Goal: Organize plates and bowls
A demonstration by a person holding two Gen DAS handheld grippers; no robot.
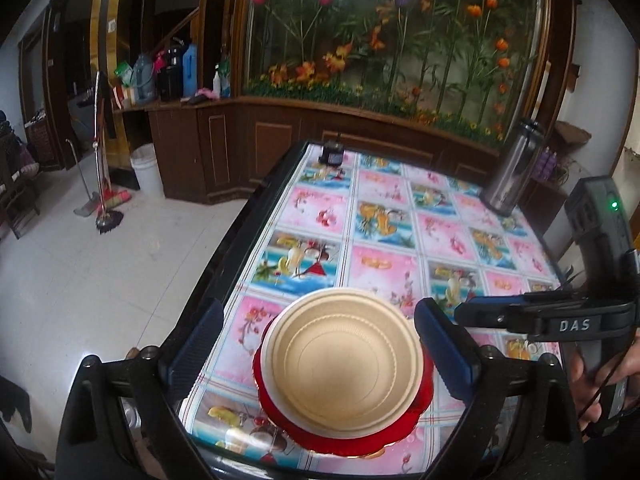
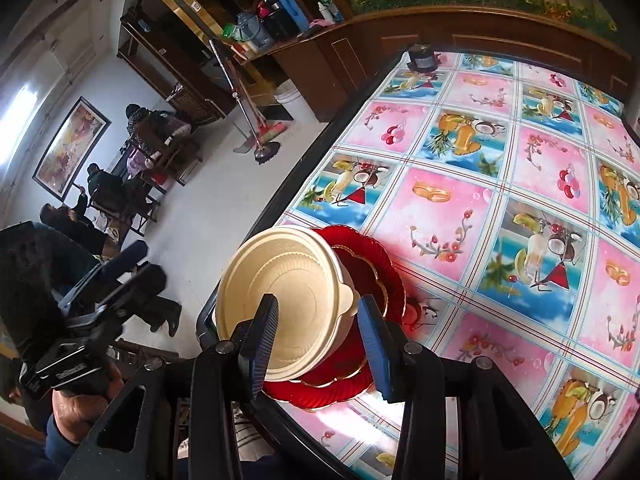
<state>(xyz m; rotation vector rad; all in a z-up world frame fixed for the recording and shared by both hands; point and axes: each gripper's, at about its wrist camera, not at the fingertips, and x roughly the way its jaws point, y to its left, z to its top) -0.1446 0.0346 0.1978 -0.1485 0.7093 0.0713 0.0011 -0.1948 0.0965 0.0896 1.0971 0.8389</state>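
1. A cream bowl (image 1: 342, 362) sits on a red plate (image 1: 424, 394) with a scalloped, gold-edged rim, low in the left wrist frame, near the edge of the tabletop (image 1: 400, 216) that runs down the left of its patterned cloth.
2. The left hand-held gripper (image 1: 320, 356) stands with its jaws wide apart — one blue pad on each side of the bowl, neither pressing on it.
3. In the right wrist view the same bowl (image 2: 288, 300) lies at lower centre, upright on the red plate (image 2: 384, 276), with a small tab on its rim towards the right.
4. The right hand-held gripper (image 2: 322, 346) has its jaws partly apart; one finger is seen over the bowl's inside and the other beside the tab, and the rim lies between them, but whether the pads touch it cannot be told.
5. At lower left of that view the left hand-held gripper (image 2: 106, 278) shows, held by a hand (image 2: 80, 404).
6. Elsewhere on the tabletop — a steel flask (image 1: 510, 168) at upper right of the left wrist frame and a small dark object (image 1: 331, 155) at the far end.
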